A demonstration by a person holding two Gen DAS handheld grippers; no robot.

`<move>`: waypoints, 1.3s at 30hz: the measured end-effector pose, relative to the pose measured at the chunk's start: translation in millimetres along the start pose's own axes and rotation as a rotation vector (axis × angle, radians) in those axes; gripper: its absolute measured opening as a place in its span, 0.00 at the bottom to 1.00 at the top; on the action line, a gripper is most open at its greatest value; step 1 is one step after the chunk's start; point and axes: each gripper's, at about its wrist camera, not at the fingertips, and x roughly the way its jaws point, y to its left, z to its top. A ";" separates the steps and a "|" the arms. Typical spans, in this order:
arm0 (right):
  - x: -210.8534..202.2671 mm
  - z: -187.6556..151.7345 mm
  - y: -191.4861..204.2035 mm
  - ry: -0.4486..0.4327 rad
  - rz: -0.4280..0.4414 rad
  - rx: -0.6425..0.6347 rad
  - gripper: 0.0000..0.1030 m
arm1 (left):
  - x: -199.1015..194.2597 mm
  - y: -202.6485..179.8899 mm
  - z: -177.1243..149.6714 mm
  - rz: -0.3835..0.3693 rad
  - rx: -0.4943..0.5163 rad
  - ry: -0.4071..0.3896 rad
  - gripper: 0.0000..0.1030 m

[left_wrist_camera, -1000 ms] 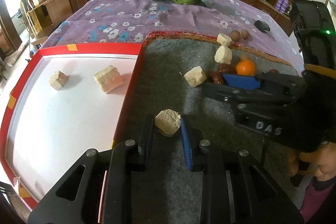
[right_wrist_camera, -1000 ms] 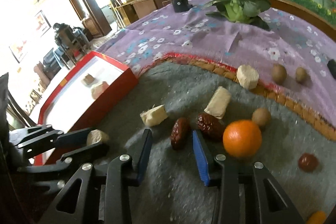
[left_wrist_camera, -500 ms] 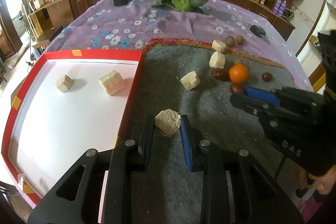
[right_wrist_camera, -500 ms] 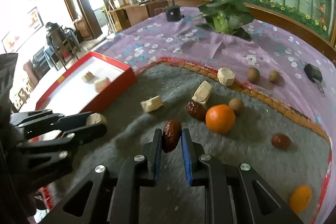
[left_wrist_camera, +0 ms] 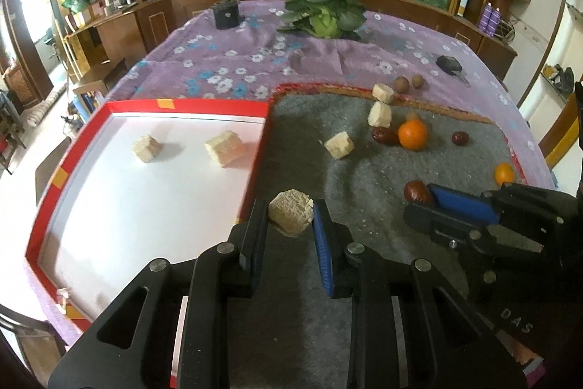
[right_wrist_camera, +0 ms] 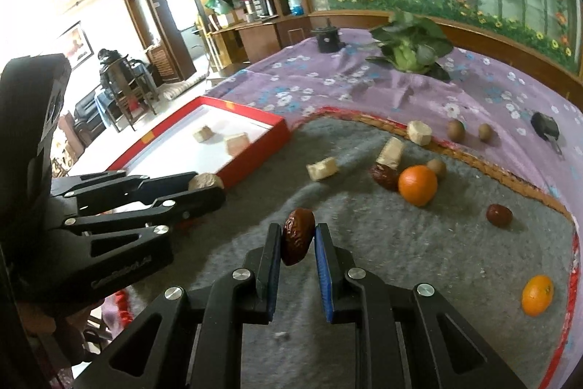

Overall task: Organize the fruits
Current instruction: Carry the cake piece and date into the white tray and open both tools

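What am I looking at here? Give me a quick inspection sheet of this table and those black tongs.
Surface: grey felt mat over a purple floral cloth.
Job's things: red-rimmed tray holding two beige blocks; loose dates, two oranges, small brown fruits and more blocks on the mat.
Clutter: leafy cabbage, black canister, car key.
Tongs: left tongs shut on beige block; right tongs shut on red date.
Cables: nothing seen.
Surroundings: wooden cabinets, flower mural.

The grey mat [left_wrist_camera: 368, 177] looks like fuzzy felt; the wrinkled date [right_wrist_camera: 298, 236] is glossy, the beige chunk [left_wrist_camera: 291, 217] crumbly and matt, and the tray [left_wrist_camera: 189, 105] perhaps smooth cardboard.
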 end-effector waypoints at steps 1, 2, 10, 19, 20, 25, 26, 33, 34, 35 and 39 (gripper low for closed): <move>0.4 1.2 3.5 -0.001 0.008 -0.004 0.17 | -1.6 2.6 0.0 0.006 -0.003 -0.003 0.23; 1.2 2.3 7.8 -0.001 0.013 -0.013 0.17 | -2.9 5.0 -0.1 0.011 -0.006 -0.006 0.23; 13.4 15.1 38.2 0.006 0.039 -0.069 0.17 | -7.7 39.2 -2.2 0.062 -0.057 -0.013 0.23; 35.3 31.7 61.3 0.029 0.069 -0.104 0.17 | -1.5 83.6 -6.9 0.101 -0.139 0.009 0.23; 38.5 34.2 63.5 0.032 0.072 -0.105 0.17 | 0.0 88.7 -7.4 0.107 -0.148 0.012 0.23; 54.1 46.7 75.8 0.047 0.094 -0.125 0.17 | 7.0 106.4 -8.5 0.125 -0.179 0.024 0.23; 57.6 49.0 78.2 0.051 0.094 -0.132 0.17 | 8.9 108.7 -8.5 0.128 -0.183 0.027 0.23; 91.1 64.5 91.2 0.090 0.104 -0.163 0.17 | 24.9 123.1 -6.0 0.141 -0.206 0.048 0.23; 97.6 65.7 92.8 0.099 0.105 -0.167 0.17 | 26.3 123.9 -5.9 0.144 -0.206 0.050 0.23; 102.5 66.5 93.5 0.108 0.104 -0.170 0.17 | 26.9 125.4 -6.3 0.145 -0.207 0.051 0.23; 122.5 67.2 93.7 0.142 0.105 -0.173 0.17 | 31.6 130.6 -7.0 0.155 -0.214 0.059 0.23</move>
